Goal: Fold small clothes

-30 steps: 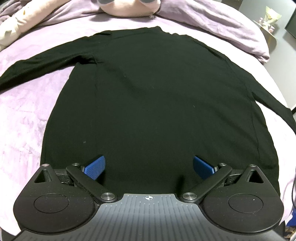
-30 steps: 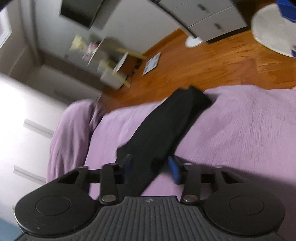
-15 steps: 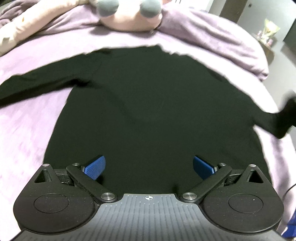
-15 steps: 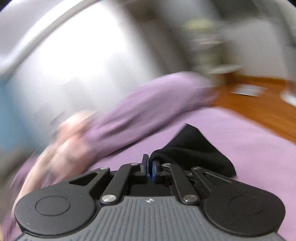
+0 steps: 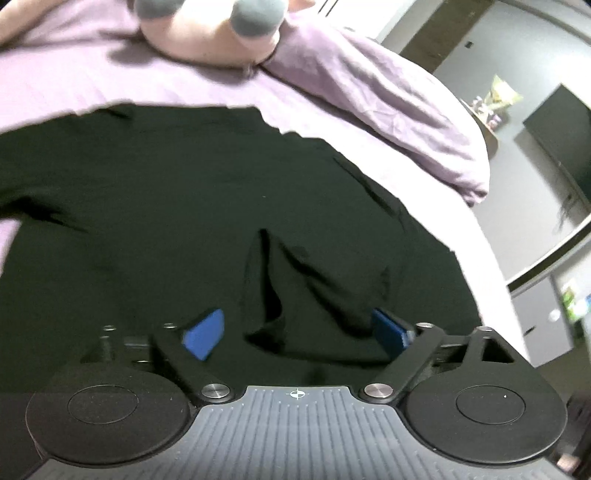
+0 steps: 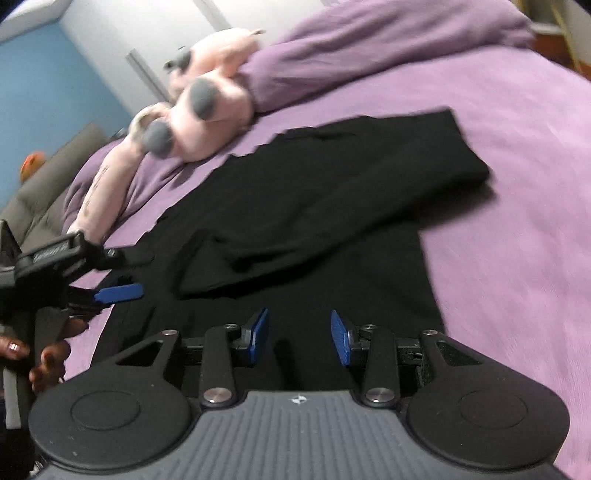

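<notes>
A black long-sleeved top lies flat on the purple bed. Its right sleeve is folded across the body; the cuff lies just ahead of my left gripper. My left gripper is open and empty above the lower part of the top; it also shows at the left of the right wrist view. My right gripper is open and empty over the hem area of the top.
A pink plush toy lies at the head of the bed, also in the left wrist view. A bunched purple duvet lies at the far right. The bed edge drops off to the right.
My right gripper carried the right sleeve over onto the body of the top, let it go and opened. My left gripper moved forward over the top.
</notes>
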The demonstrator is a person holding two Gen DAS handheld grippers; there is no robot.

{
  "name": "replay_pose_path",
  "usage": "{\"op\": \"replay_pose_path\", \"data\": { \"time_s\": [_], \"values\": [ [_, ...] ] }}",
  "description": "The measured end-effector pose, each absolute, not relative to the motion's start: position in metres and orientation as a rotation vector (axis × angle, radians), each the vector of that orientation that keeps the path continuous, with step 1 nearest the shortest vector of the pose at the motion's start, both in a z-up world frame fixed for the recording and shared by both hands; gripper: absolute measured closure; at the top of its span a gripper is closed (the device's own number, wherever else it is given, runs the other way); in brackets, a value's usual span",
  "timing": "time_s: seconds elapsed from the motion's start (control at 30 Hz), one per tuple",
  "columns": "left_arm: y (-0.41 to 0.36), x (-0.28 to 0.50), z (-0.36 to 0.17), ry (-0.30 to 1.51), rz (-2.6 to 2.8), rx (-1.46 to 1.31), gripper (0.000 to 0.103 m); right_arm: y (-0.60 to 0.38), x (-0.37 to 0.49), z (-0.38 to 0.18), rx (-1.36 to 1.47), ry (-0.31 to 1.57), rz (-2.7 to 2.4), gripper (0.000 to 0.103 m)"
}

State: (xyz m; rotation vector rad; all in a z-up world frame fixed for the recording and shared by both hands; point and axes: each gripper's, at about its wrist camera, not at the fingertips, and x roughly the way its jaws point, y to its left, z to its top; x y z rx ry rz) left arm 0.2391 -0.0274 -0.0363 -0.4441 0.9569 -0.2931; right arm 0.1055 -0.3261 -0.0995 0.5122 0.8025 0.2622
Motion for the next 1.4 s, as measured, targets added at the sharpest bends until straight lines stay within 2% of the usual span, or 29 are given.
{"op": "replay_pose_path", "data": {
  "time_s": [0.13, 0.23, 0.33, 0.4, 0.47, 0.53, 0.6, 0.67, 0.73, 0.87, 1.0, 1.03, 1.1, 1.2, 1.27, 1.4],
  "values": [
    [-0.026, 0.266, -0.052, 1.007, -0.246, -0.461, 0.015, -0.335, 0.103, -0.111, 0.601, 0.78, 0.256, 0.066],
    [-0.018, 0.277, -0.066, 1.035, -0.255, -0.526, 0.024, -0.339, 0.101, -0.113, 0.625, 0.771, 0.253, 0.066],
    [-0.017, 0.281, -0.07, 1.037, -0.264, -0.536, 0.044, -0.341, 0.102, -0.115, 0.645, 0.769, 0.255, 0.066],
    [-0.019, 0.284, -0.071, 1.047, -0.282, -0.528, 0.064, -0.34, 0.105, -0.109, 0.65, 0.77, 0.255, 0.066],
    [-0.019, 0.287, -0.074, 1.059, -0.281, -0.533, 0.076, -0.341, 0.105, -0.109, 0.657, 0.77, 0.255, 0.066],
    [-0.02, 0.294, -0.079, 1.07, -0.287, -0.55, 0.081, -0.341, 0.105, -0.109, 0.661, 0.769, 0.255, 0.066],
    [-0.021, 0.297, -0.082, 1.078, -0.287, -0.553, 0.091, -0.341, 0.105, -0.109, 0.662, 0.77, 0.253, 0.066],
    [-0.021, 0.3, -0.081, 1.075, -0.292, -0.551, 0.095, -0.341, 0.104, -0.108, 0.656, 0.775, 0.25, 0.066],
    [-0.019, 0.3, -0.071, 1.059, -0.294, -0.531, 0.096, -0.342, 0.107, -0.104, 0.642, 0.781, 0.249, 0.066],
    [0.001, 0.295, -0.027, 0.904, -0.305, -0.433, 0.096, -0.356, 0.115, -0.086, 0.6, 0.749, 0.182, 0.064],
    [0.025, 0.297, -0.005, 0.787, -0.141, -0.159, 0.096, -0.379, 0.135, -0.068, 0.572, 0.712, 0.102, 0.06],
    [0.033, 0.3, -0.009, 0.788, -0.104, -0.125, 0.095, -0.382, 0.142, -0.065, 0.562, 0.711, 0.083, 0.06],
    [0.048, 0.31, -0.023, 0.821, -0.078, -0.155, 0.093, -0.386, 0.156, -0.061, 0.547, 0.711, 0.078, 0.05],
    [0.068, 0.322, -0.05, 0.878, -0.065, -0.239, 0.078, -0.384, 0.183, -0.059, 0.526, 0.722, 0.083, 0.043],
    [0.075, 0.327, -0.061, 0.89, -0.048, -0.275, 0.074, -0.38, 0.203, -0.062, 0.535, 0.745, 0.09, 0.043],
    [0.082, 0.332, -0.077, 0.894, -0.081, -0.401, 0.075, -0.365, 0.238, -0.072, 0.485, 0.79, 0.088, 0.043]
  ]
}}
